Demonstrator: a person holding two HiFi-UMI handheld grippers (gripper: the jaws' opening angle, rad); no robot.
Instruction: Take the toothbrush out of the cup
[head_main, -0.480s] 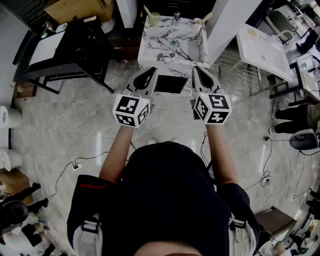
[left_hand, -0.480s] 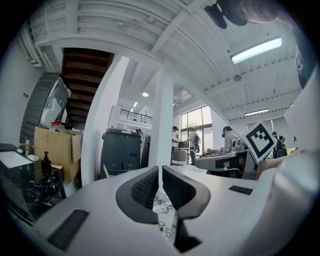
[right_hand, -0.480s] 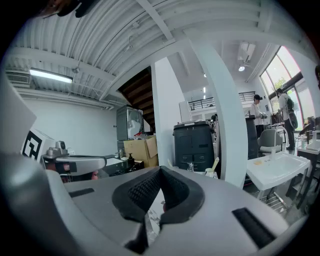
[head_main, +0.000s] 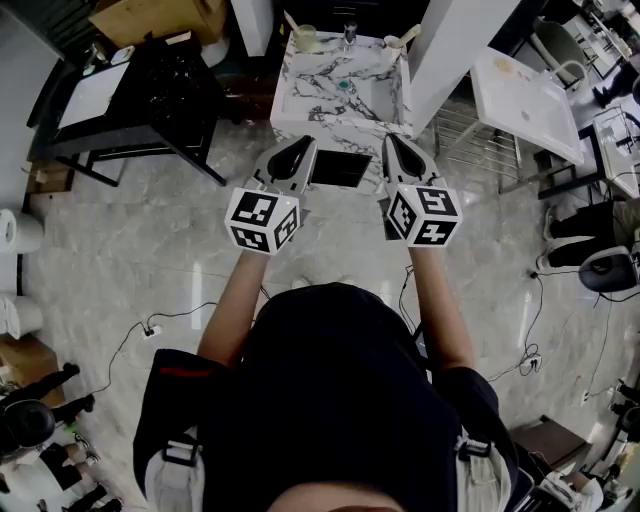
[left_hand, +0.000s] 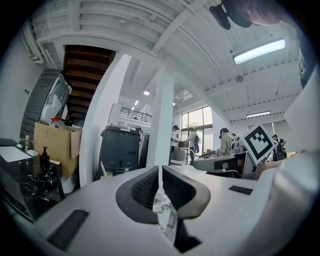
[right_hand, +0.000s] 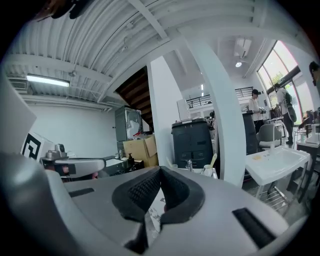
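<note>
A toothbrush leans in a pale cup on the back left corner of the marble washbasin. A second cup with its own brush stands on the back right corner. The left gripper and right gripper hang side by side on the near side of the washbasin, apart from both cups, fingers pressed together on nothing.

Head view dim; gripper views bright, fisheye-warped edges, ceiling tube glaring.

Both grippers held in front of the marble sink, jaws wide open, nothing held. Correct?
Not quite: the jaws are shut, not wide open. The left gripper view shows the left gripper with its pads together, and the right gripper view shows the same for the right gripper. Both are in front of the marble sink, nothing held.
</note>
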